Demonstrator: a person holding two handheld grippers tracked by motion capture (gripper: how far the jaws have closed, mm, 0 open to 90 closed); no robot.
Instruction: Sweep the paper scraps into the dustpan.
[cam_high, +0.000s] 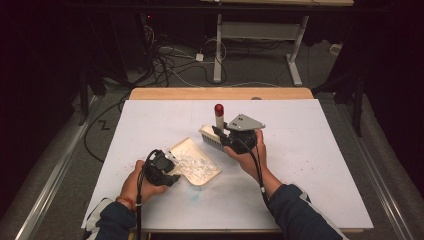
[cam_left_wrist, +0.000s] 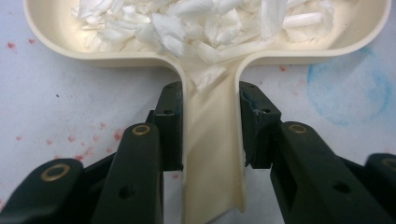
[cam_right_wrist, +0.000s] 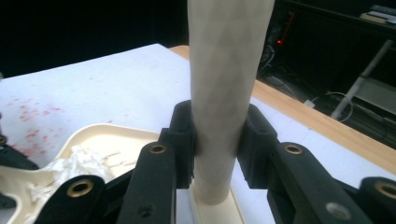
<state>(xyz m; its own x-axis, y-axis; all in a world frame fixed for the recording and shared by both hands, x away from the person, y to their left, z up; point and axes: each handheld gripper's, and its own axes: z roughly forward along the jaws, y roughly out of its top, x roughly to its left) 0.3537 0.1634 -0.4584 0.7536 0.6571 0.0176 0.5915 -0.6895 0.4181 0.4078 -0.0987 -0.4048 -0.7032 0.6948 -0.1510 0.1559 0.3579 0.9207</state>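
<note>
Both hands are low over the table, left gripper (cam_high: 172, 167) and right gripper (cam_high: 220, 135) with fingers clamped shut.

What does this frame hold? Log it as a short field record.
left gripper: shut on the handle of the cream plastic dustpan
dustpan contents: white paper shreds
right gripper: shut on the upright cream handle of the red-tipped hand brush
brush position: beyond the dustpan, apart from it
surface: white table sheet with red specks

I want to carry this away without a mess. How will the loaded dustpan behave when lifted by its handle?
The dustpan looks like stiff moulded plastic, so probably no sagging. Its white scraps seem light and loose, and may slide out if tilted. The left gripper clamps only the narrow handle, so the pan might twist.
</note>
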